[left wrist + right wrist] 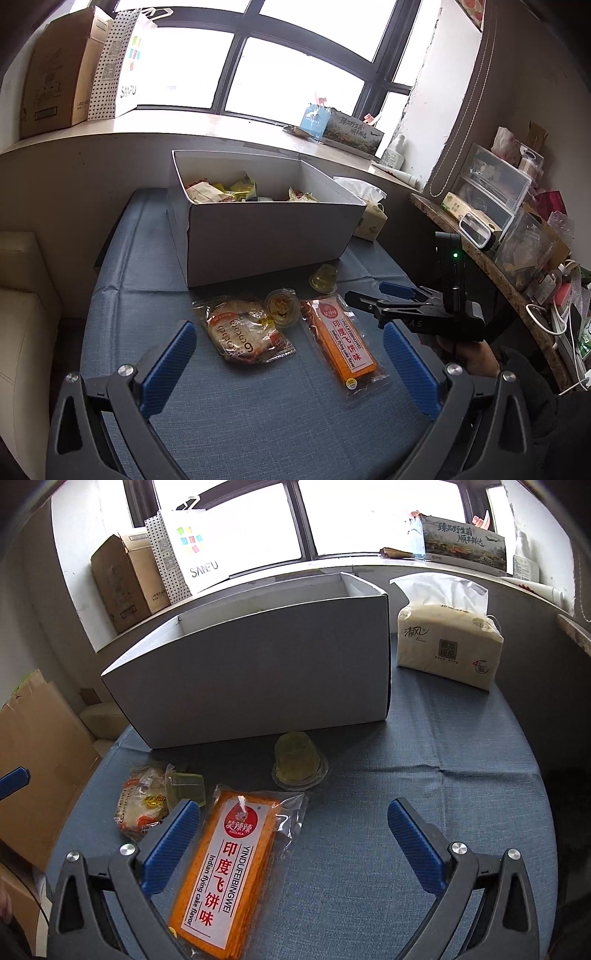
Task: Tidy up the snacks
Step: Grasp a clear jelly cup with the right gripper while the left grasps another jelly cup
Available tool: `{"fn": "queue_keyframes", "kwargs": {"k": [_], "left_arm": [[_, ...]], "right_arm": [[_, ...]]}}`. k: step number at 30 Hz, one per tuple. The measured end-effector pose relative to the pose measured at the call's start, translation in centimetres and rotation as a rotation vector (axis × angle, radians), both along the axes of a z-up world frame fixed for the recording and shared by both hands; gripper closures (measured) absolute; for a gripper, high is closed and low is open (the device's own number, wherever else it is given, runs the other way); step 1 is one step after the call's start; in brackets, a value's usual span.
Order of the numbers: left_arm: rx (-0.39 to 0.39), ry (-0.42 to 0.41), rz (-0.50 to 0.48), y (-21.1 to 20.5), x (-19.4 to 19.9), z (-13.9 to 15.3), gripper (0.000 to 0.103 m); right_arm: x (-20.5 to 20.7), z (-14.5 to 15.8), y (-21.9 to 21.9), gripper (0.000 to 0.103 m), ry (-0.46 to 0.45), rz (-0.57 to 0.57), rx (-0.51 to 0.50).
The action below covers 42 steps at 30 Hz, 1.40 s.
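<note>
A white cardboard box [266,236] with several snacks inside stands on the blue tablecloth; it also shows in the right wrist view [258,679]. In front of it lie a clear bread packet [243,328] [142,808], an orange flat-cake packet [341,341] [229,871] and two yellow jelly cups [282,308] [324,277] [299,762]. My left gripper [290,341] is open and empty, just in front of the bread and orange packets. My right gripper [293,821] is open and empty above the orange packet's right side; the left wrist view shows it [369,295] at the right.
A tissue pack [448,642] sits right of the box. The window sill holds a cardboard box [55,74], paper bags [188,550] and a printed carton [463,542]. A cluttered shelf [517,229] runs along the right. A cream seat [22,295] is at the left.
</note>
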<state>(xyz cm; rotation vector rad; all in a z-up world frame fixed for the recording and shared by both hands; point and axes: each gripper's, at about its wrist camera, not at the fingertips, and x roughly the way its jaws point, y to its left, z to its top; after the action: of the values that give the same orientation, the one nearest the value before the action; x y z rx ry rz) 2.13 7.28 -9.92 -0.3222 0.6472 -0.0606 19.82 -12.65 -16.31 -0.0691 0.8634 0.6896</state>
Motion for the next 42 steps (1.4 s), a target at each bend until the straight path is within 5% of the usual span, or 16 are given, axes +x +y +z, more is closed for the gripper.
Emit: {"fn": "queue_keyframes", "kwargs": {"k": [7, 11, 24, 30, 40, 42], "left_arm": [[-0.022, 0.018, 0.024, 1.0, -0.1, -0.8, 0.0], [-0.024, 0.028, 0.024, 1.1, 0.0, -1.2, 0.0], [-0.005, 0.131, 0.005, 0.3, 2.3, -4.0, 0.0], [0.115, 0.147, -0.1, -2.1, 6.1, -4.9, 0.0], [0.161, 0.214, -0.234, -3.3, 13.2, -7.3, 0.001], [0.157, 0.223, -0.248, -3.3, 14.0, -7.6, 0.014]], "right_arm": [[2.5, -1.5, 3.1, 0.002, 0.034, 0.046, -0.043], [3.8, -2.1, 4.4, 0.065, 0.023, 0.037, -0.103], [0.3, 0.9, -1.0, 0.067, 0.005, 0.029, 0.101], [-2.7, 3.5, -3.9, 0.067, -0.033, 0.023, 0.184], [-5.6, 5.0, -6.9, 0.067, -0.072, 0.0, 0.217], [-5.5, 4.8, -7.2, 0.067, -0.069, -0.006, 0.213]]}}
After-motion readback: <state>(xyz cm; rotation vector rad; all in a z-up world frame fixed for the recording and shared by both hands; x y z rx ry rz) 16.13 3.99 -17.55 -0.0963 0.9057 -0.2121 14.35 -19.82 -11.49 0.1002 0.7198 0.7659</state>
